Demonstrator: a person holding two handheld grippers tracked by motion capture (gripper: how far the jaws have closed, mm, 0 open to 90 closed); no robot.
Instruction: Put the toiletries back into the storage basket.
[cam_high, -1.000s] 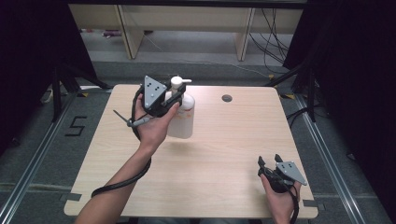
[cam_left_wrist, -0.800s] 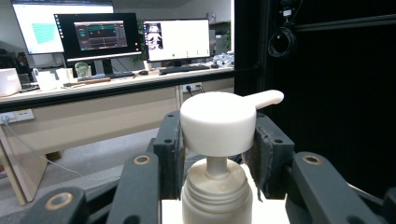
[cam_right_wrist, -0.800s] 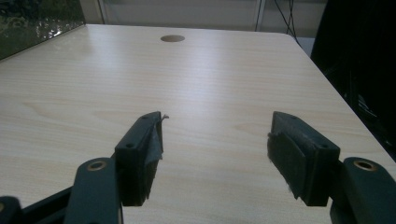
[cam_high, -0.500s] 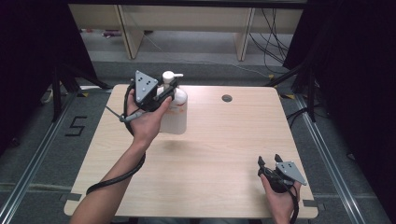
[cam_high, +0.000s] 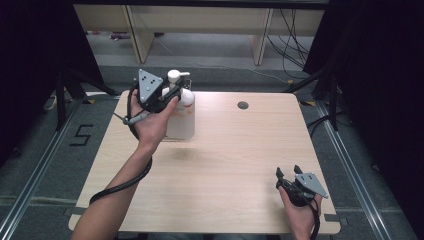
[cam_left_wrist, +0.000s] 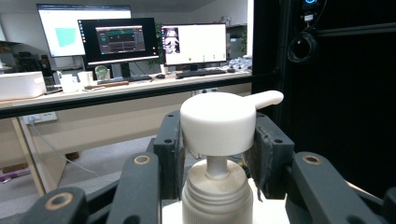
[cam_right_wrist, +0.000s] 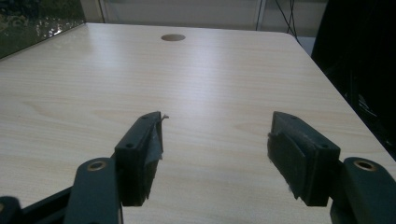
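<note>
High view has the white pump bottle (cam_high: 180, 112) standing upright near the far left part of the wooden table (cam_high: 235, 165), and it looks lifted a touch, since there's a faint shadow on the wood just below its base. It's got a red-and-white label near the shoulder, too small to read. The left gripper (cam_high: 172, 95) is clamped around the bottle's neck, right under the pump head, with the person's left hand (cam_high: 150, 122) wrapped around the gripper body and its cable looping down along the forearm.

From the left gripper view you get the close-up: the pump head (cam_left_wrist: 218, 122) sits between the two black jaws, spout pointing off to the right, and the pads (cam_left_wrist: 170, 154) press in on either side above the ribbed collar. So that one's holding the bottle, no question. Behind it there's a desk with a few monitors (cam_left_wrist: 121, 42) lit up.

Way over at the near right corner, well apart from the bottle, the right gripper (cam_high: 287, 174) rests low at the table in the person's right hand (cam_high: 299, 207). In the right gripper view its jaws stand wide with nothing but bare wood between them, plus the round cable hole (cam_right_wrist: 173, 37) at the far edge.
</note>
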